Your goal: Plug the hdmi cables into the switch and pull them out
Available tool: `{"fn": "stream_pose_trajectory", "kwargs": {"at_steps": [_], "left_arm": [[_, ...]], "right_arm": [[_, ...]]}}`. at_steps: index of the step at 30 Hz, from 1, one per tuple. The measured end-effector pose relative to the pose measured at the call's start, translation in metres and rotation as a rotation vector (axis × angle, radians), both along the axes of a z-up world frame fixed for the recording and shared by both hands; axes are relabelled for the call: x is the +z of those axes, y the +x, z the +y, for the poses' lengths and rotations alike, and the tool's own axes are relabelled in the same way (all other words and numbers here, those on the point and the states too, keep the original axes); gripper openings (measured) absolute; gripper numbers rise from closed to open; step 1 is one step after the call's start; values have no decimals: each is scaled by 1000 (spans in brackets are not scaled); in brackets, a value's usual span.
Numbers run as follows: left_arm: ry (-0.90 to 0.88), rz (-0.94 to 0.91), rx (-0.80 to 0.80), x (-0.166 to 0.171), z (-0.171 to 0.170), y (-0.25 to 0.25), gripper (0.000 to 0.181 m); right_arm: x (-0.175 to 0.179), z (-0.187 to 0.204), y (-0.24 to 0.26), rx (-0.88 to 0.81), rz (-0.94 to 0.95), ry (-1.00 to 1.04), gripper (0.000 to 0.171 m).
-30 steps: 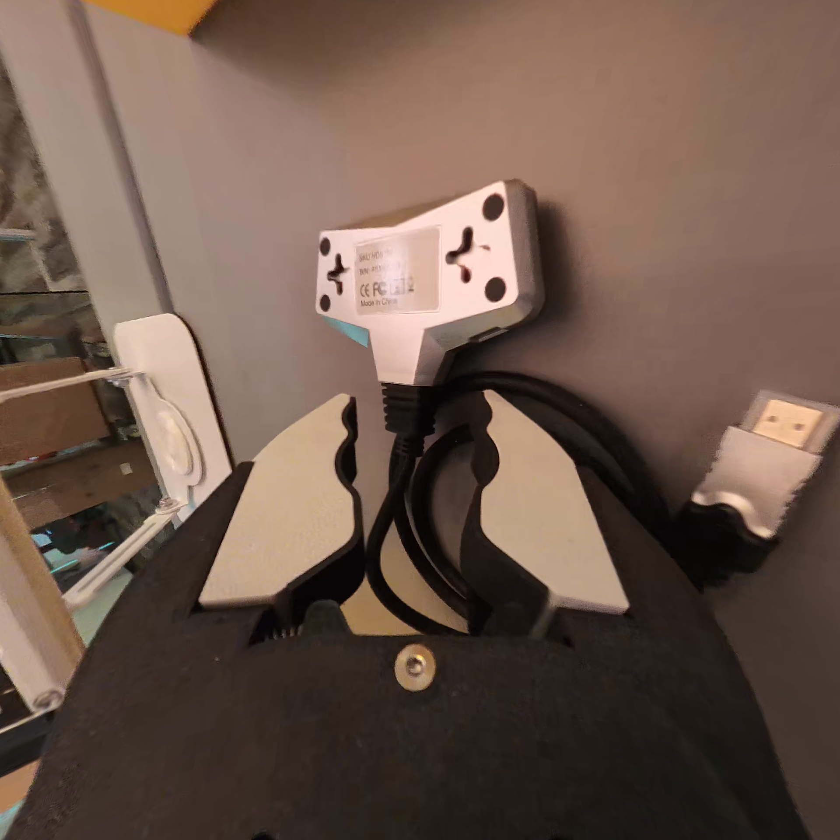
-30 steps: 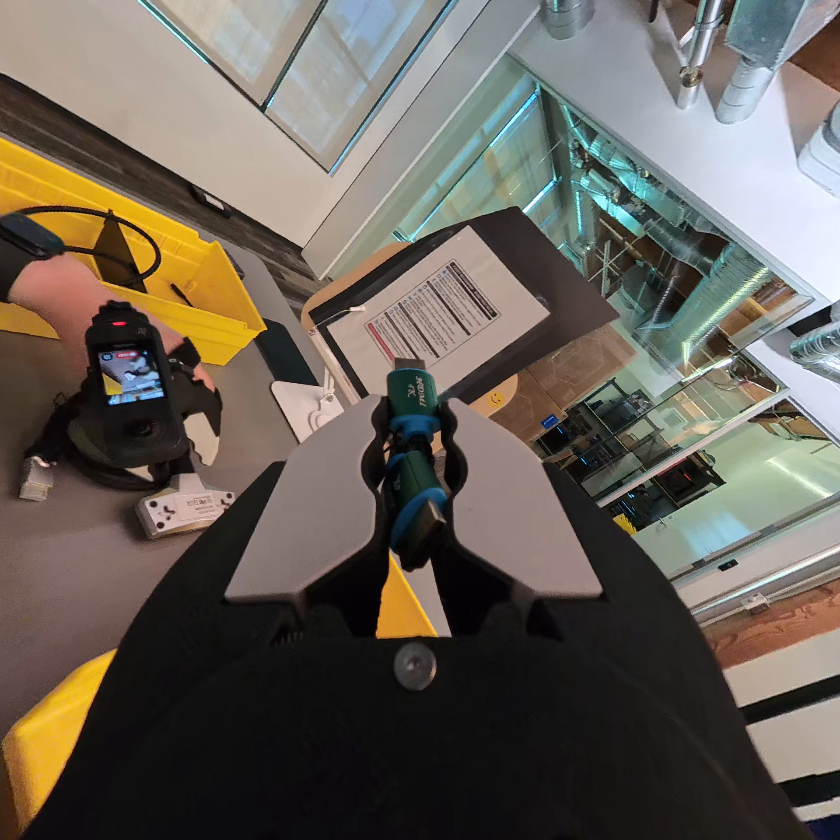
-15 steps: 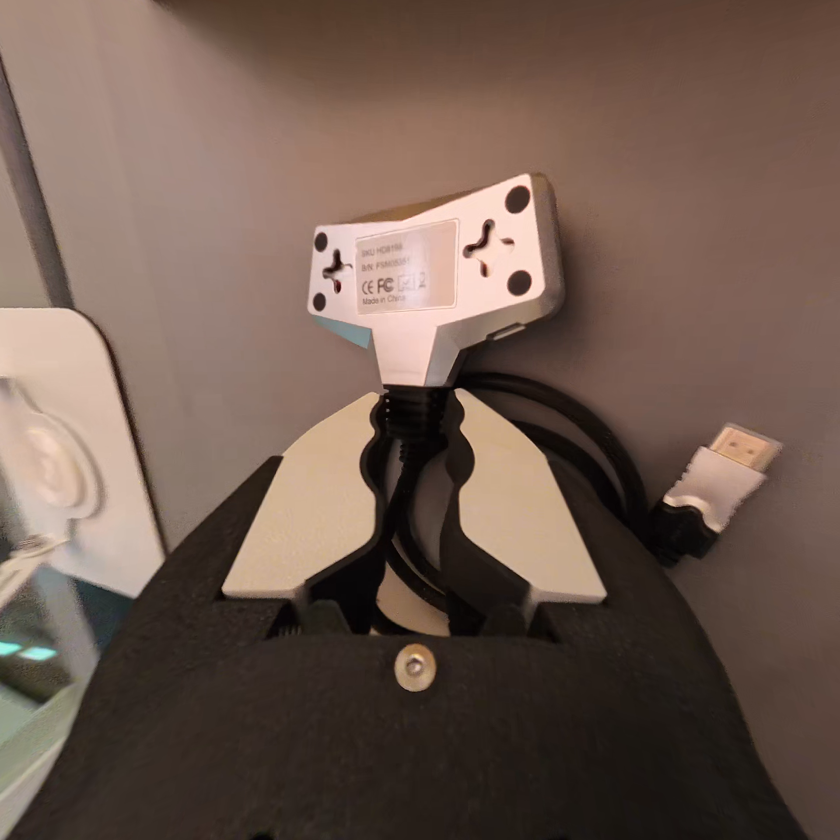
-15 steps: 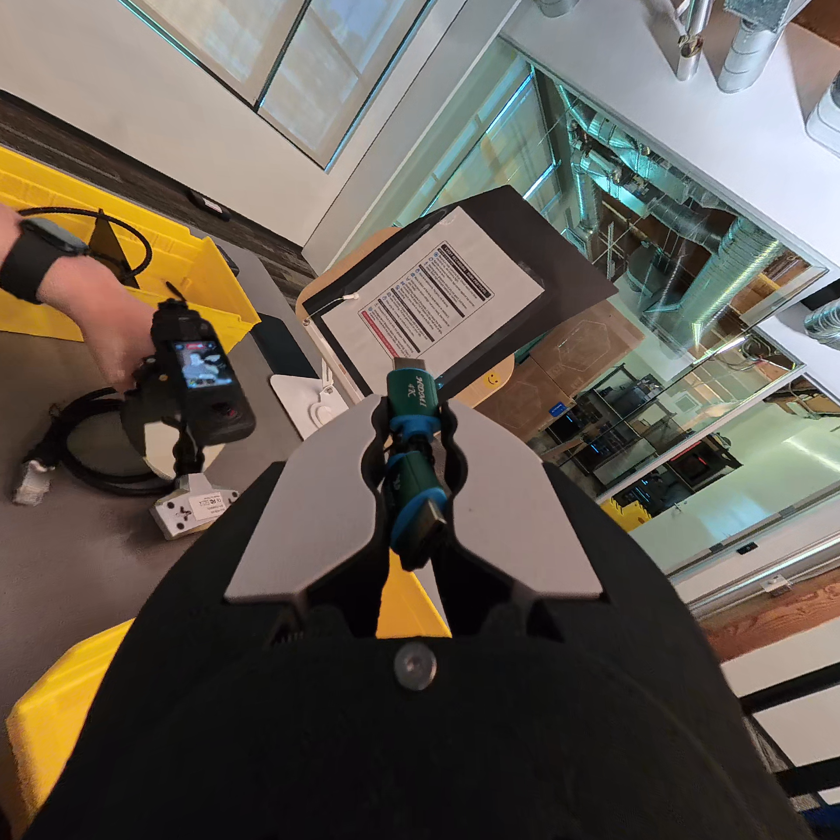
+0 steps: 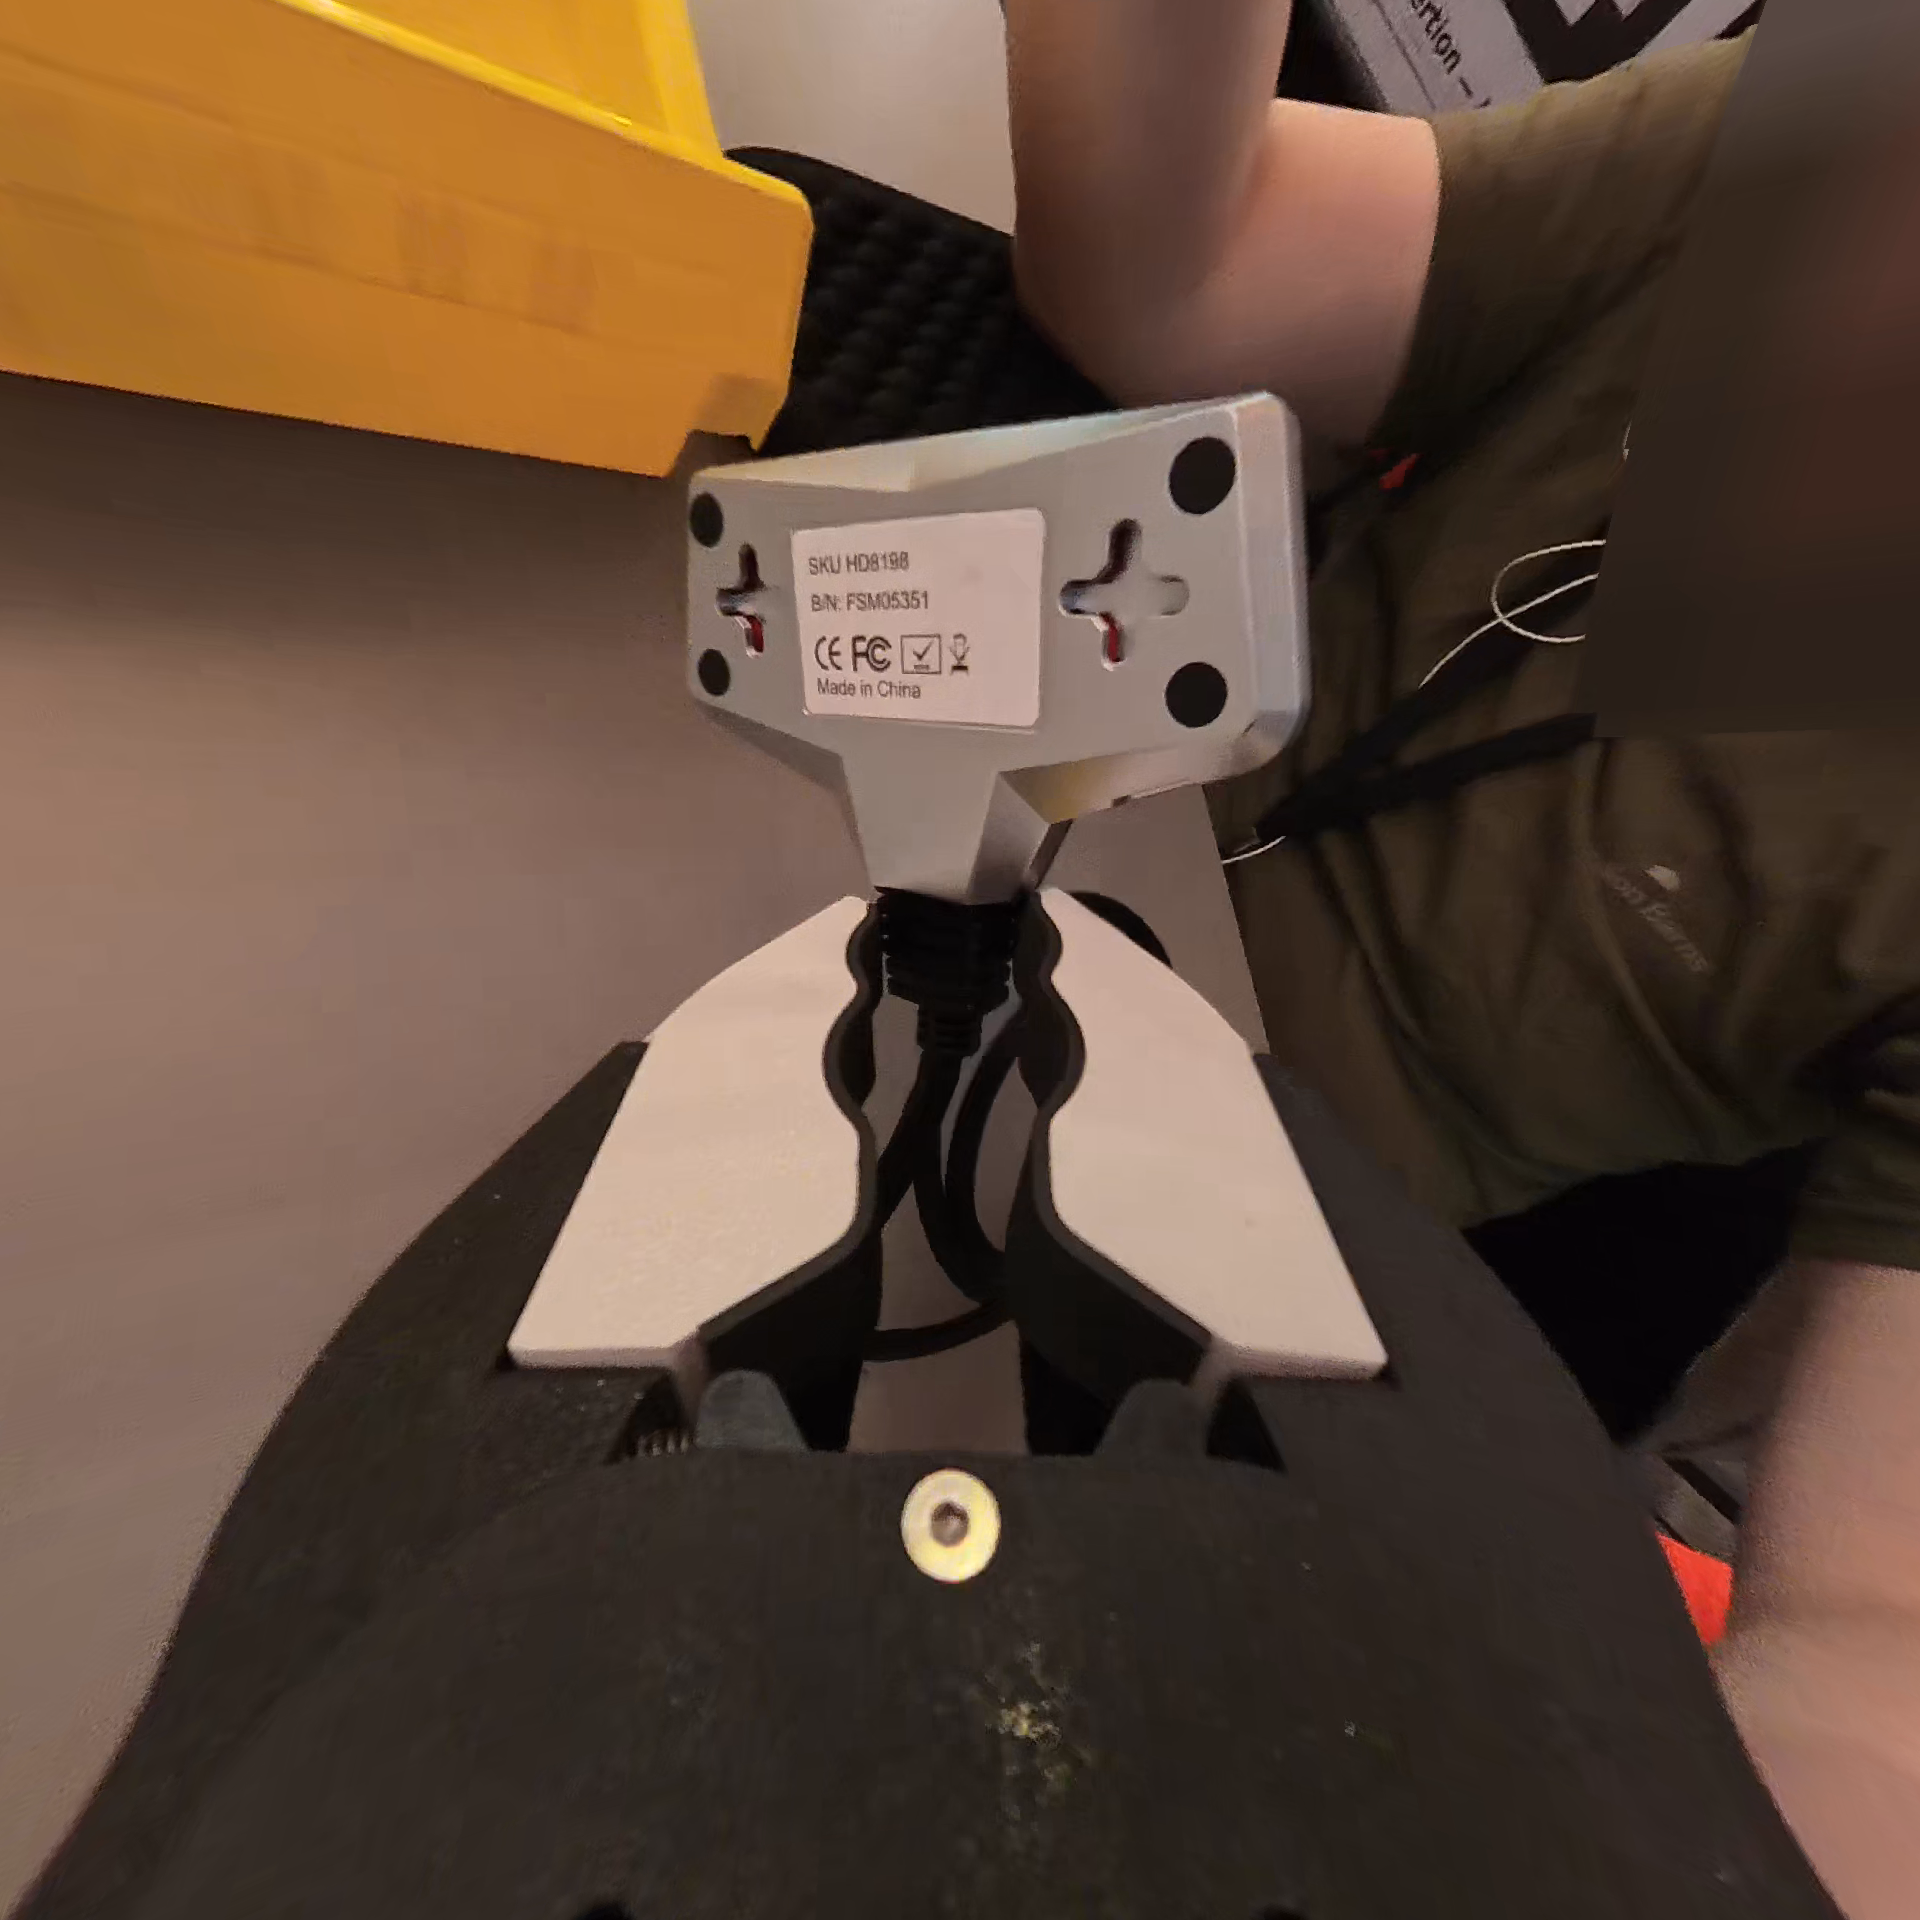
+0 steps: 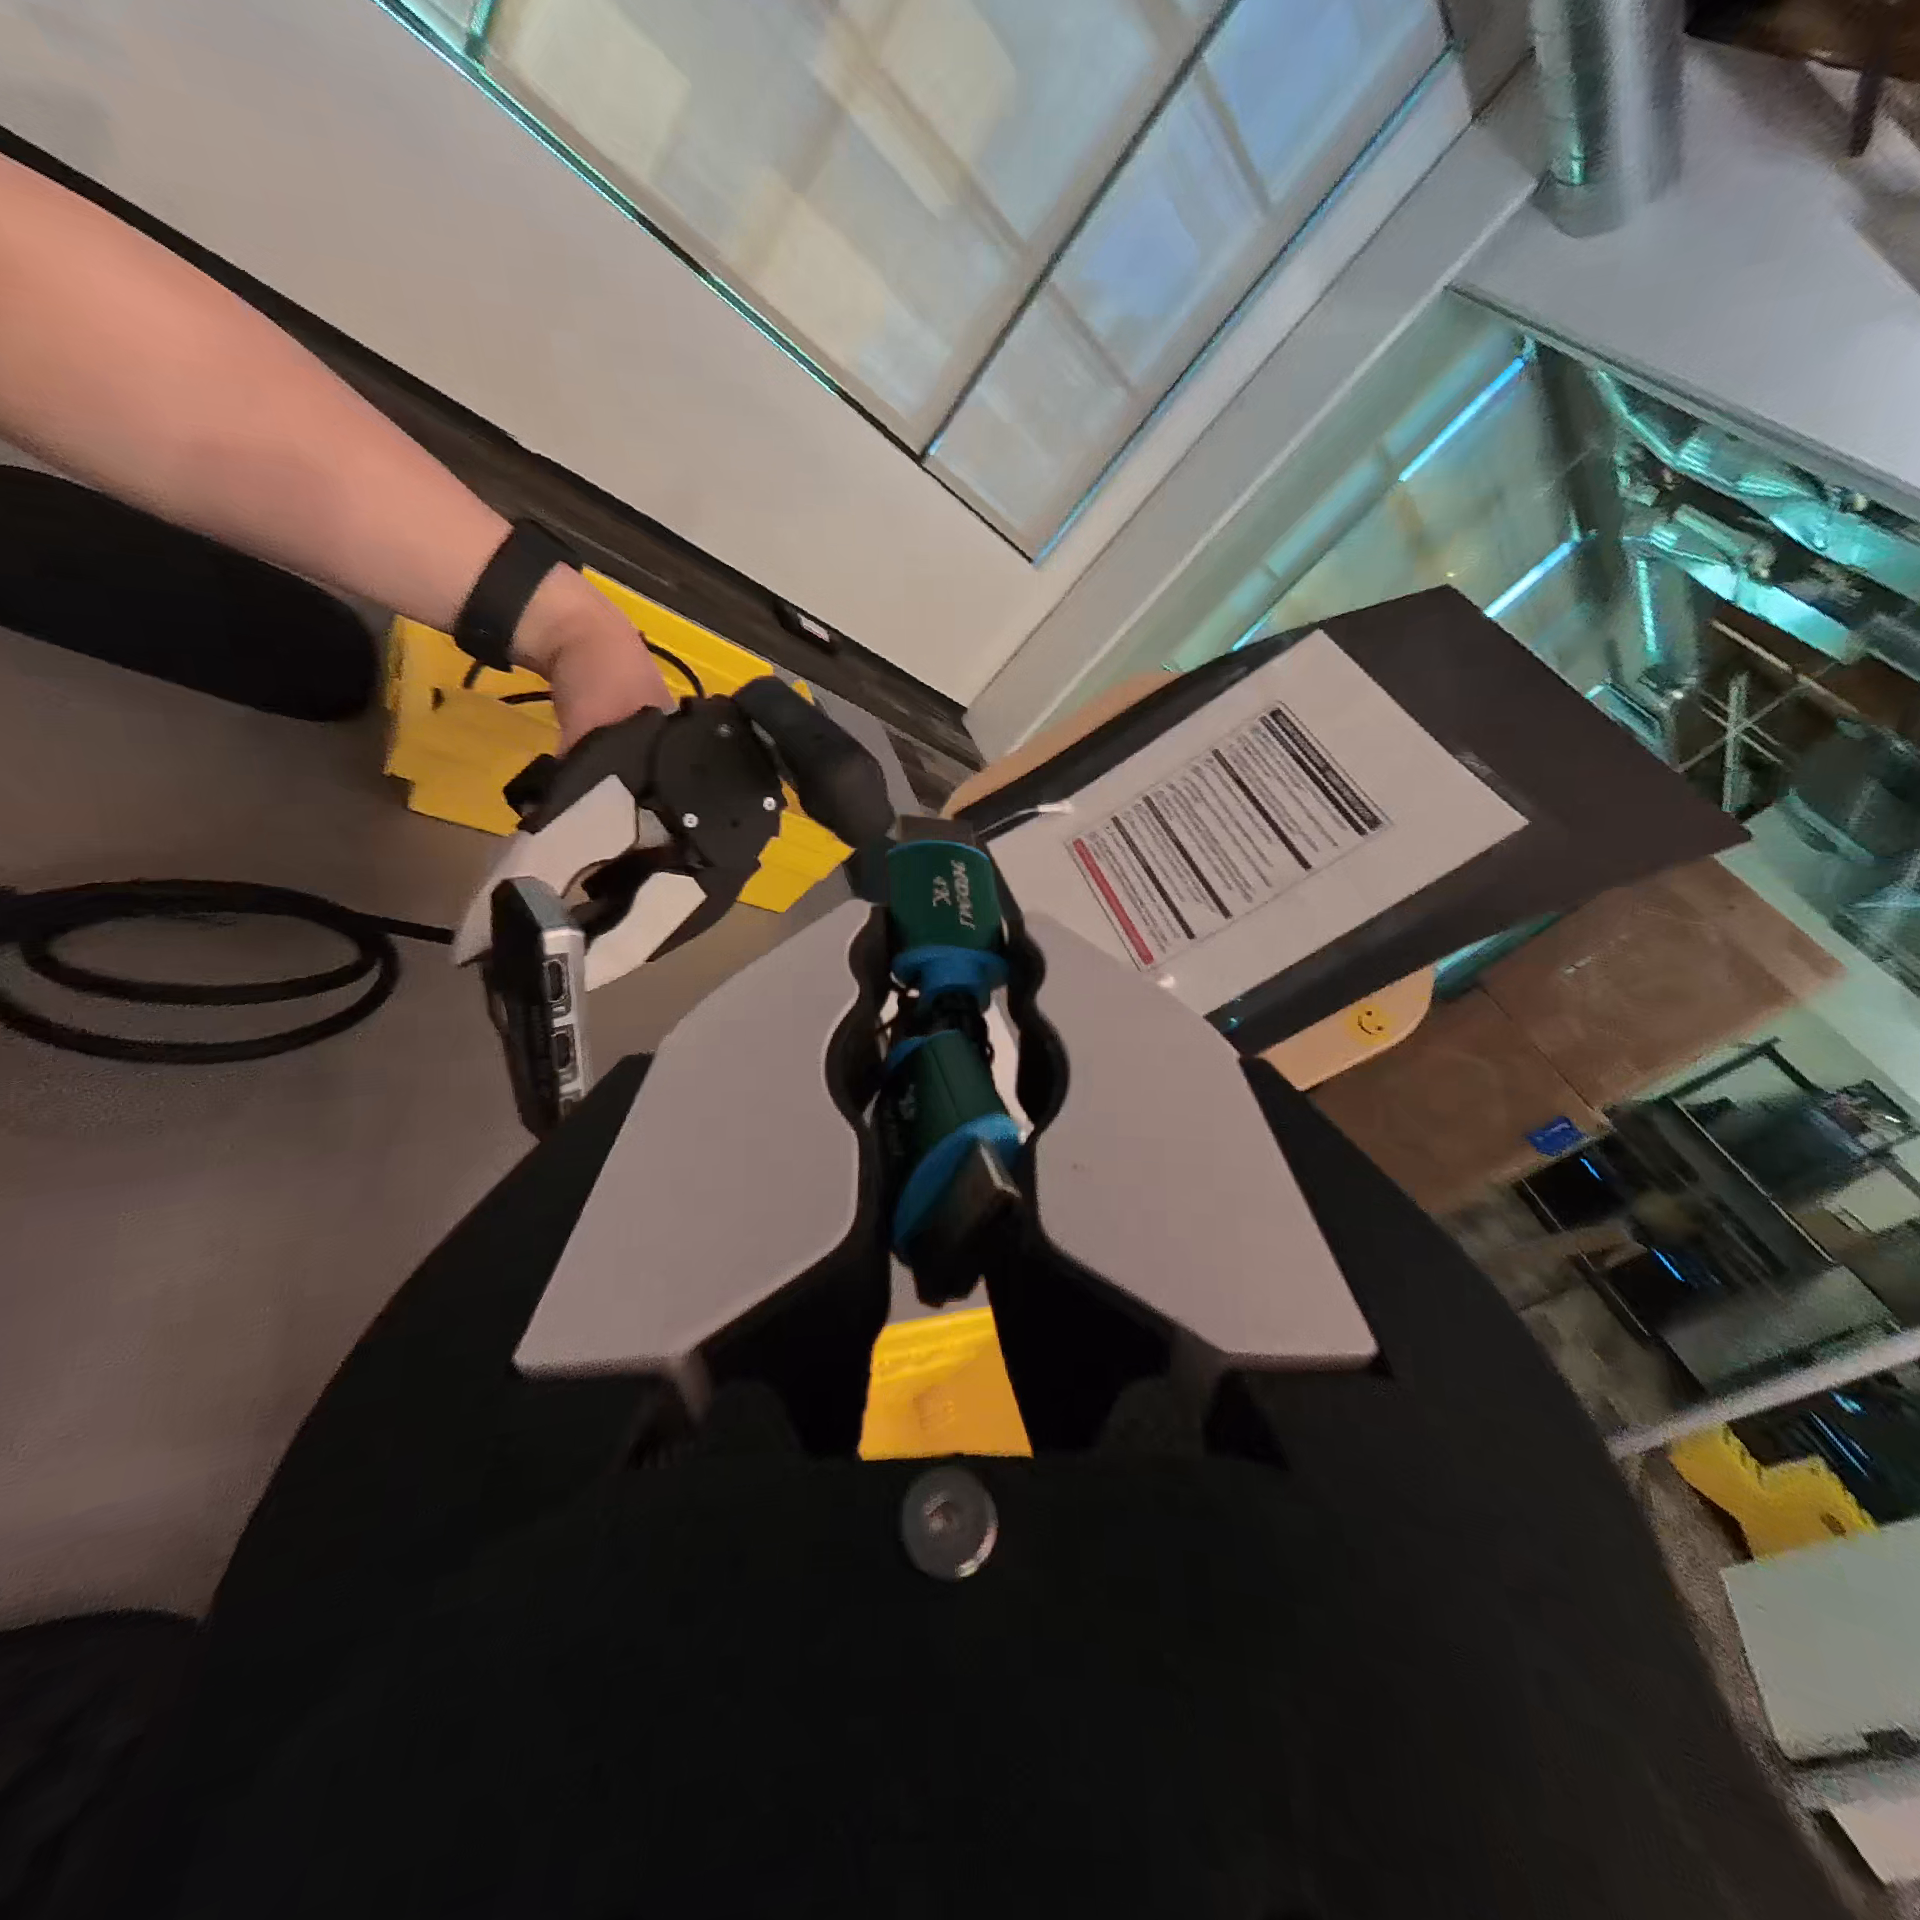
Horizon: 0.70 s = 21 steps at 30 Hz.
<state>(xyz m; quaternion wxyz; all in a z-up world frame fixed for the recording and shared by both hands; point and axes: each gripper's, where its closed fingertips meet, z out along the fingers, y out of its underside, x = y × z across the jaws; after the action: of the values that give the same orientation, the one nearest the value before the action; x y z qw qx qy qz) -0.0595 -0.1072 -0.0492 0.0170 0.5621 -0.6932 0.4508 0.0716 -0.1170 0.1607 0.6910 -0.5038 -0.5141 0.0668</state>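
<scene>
My left gripper [image 5: 951, 935] is shut on the black ribbed cable collar of the silver HDMI switch [image 5: 987, 613] and holds it off the table, its labelled underside toward me. In the right wrist view that gripper [image 6: 582, 914] holds the switch [image 6: 545, 1008] upright with its ports facing right. My right gripper [image 6: 945, 961] is shut on a green HDMI plug [image 6: 940, 894] with blue bands. A second green plug [image 6: 940, 1132] lies between the fingers behind it. The plug's metal tip points up and away, to the right of the switch.
A yellow bin [image 5: 364, 229] stands behind the switch, also seen in the right wrist view [image 6: 478, 727]. A coil of black cable [image 6: 197, 966] lies on the grey table [image 6: 208, 1195]. A person's arm [image 6: 239, 436] and olive jacket [image 5: 1558, 883] are close. A black signboard [image 6: 1299, 821] stands behind. About 25 cm separates my left fingertips from my right.
My left gripper has closed on the switch's cable collar, lifted it from the table and turned it toward the right gripper. The right gripper has moved closer to the switch.
</scene>
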Motion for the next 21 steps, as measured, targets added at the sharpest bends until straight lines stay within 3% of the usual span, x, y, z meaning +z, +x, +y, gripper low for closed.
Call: {"fn": "stream_pose_trajectory", "kwargs": {"at_steps": [4, 8, 21], "left_arm": [[-162, -59, -2, 15, -4, 0, 24], [-227, -175, -53, 39, -14, 2, 24], [-188, -169, -105, 41, -30, -1, 24]], "right_arm": [[-13, 2, -7, 28, -51, -46, 22], [-34, -6, -19, 161, -116, -130, 22], [-49, -8, -36, 232, -179, -158, 22]]}}
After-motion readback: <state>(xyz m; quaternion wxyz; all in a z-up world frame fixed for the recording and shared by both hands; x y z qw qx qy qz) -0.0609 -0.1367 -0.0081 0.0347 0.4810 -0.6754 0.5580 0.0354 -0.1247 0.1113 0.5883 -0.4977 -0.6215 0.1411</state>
